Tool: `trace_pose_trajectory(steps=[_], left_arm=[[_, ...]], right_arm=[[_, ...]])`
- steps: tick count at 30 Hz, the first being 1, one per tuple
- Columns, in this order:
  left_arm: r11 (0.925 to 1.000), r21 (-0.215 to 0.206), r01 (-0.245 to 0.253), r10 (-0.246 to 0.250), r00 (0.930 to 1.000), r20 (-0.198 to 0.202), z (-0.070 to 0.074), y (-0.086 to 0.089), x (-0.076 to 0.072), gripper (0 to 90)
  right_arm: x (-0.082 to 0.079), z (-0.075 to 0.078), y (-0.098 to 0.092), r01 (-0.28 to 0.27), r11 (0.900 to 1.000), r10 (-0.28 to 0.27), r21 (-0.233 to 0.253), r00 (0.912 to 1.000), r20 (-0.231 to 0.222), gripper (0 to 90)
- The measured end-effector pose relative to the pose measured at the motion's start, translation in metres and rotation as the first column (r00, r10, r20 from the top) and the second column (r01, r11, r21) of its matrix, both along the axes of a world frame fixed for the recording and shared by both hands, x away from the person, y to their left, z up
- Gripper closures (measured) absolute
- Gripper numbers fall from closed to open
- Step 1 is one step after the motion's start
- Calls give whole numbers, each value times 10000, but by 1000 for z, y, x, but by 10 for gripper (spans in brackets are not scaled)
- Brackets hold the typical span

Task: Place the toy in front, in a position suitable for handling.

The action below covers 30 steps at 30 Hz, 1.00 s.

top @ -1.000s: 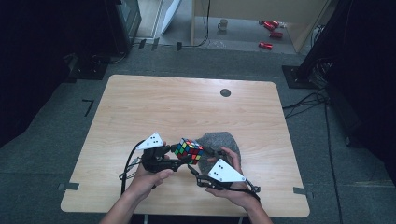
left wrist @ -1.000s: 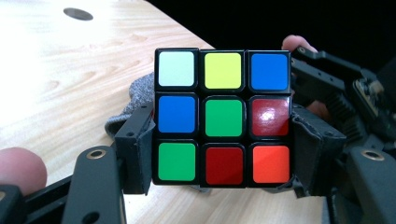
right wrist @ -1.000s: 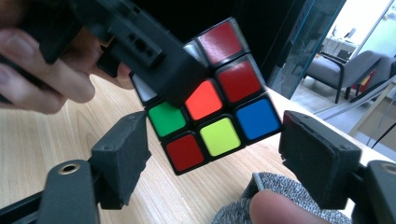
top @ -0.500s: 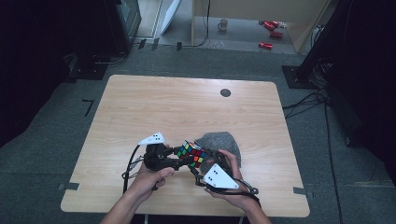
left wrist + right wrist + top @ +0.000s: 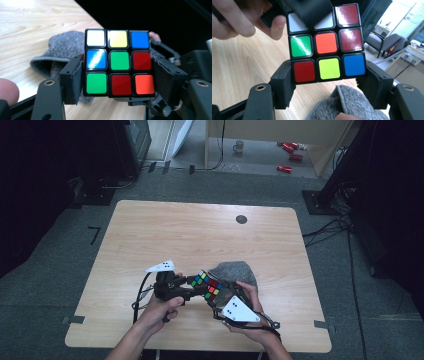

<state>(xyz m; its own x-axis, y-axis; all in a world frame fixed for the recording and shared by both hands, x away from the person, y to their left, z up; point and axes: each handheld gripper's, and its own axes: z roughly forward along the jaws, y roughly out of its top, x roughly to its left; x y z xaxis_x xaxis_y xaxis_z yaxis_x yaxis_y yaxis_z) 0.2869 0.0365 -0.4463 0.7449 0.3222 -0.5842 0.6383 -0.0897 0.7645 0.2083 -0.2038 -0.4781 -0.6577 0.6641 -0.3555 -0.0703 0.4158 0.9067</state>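
A scrambled Rubik's cube (image 5: 207, 285) is held above the near part of the wooden table (image 5: 200, 230), between both hands. My left gripper (image 5: 198, 289) comes in from the left and is shut on the cube (image 5: 119, 62), a pad on each side of its lower layers. My right gripper (image 5: 214, 299) comes up from the near right and is shut on the bottom layer of the cube (image 5: 327, 42). A grey knitted cap (image 5: 236, 271) lies on the table just behind and right of the cube, under the right hand's fingers.
A small dark round mark (image 5: 241, 219) sits near the table's far edge. Beyond the table, red cans (image 5: 285, 168) and a mug (image 5: 240, 145) are on the floor. A chair (image 5: 384, 40) stands off the table in the right gripper view.
The cube has shifted slightly right and lower, and the two grippers have drawn closer together around it. The cap has not moved.
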Motion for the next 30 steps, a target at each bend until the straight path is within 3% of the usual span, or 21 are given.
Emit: trace_pose_trajectory(steps=[5, 8, 11, 13, 16, 20, 23, 24, 27, 30], left_arm=[[9982, -593, -127, 140, 9997, 215, 4, 3, 5, 317], [9972, -698, -249, 281, 9985, 460, 3, 1, 8, 315], [9988, -128, -471, 480, 9953, 845, -3, -8, 11, 319], [9958, 563, -719, 643, 9897, 1279, -9, -19, 11, 324], [9809, 1576, -1139, 808, 9760, 2022, -18, -36, 10, 336], [9659, 2059, -1571, 1049, 9641, 2439, -25, -52, 15, 340], [9482, 2670, -1722, 979, 9579, 2700, -31, -68, 19, 344], [9379, 2960, -1810, 929, 9530, 2882, -34, -75, 20, 344], [9018, 3796, -2067, 769, 9410, 3295, -42, -94, 20, 343], [8482, 4664, -2509, 637, 9226, 3805, -47, -110, 18, 428]], right_arm=[[2, 1, -17, 545, 9980, -533, 317, 9979, -373, 344], [5, 1, -38, 1078, 9912, -1026, 766, 9923, -690, 344], [6, 2, -54, 1556, 9816, -1456, 1108, 9849, -939, 345], [5, 2, -65, 1848, 9746, -1721, 1264, 9795, -1049, 345], [3, 2, -79, 2156, 9652, -1982, 1481, 9723, -1235, 345], [-2, 1, -91, 2391, 9536, -2102, 1829, 9638, -1640, 345], [-5, 0, -99, 2569, 9423, -2157, 2146, 9562, -1979, 345], [-6, 0, -101, 2600, 9398, -2157, 2218, 9547, -2050, 345], [-8, 0, -105, 2679, 9340, -2158, 2365, 9503, -2242, 345], [-11, 0, -107, 2677, 9328, -2134, 2412, 9498, -2289, 345]])
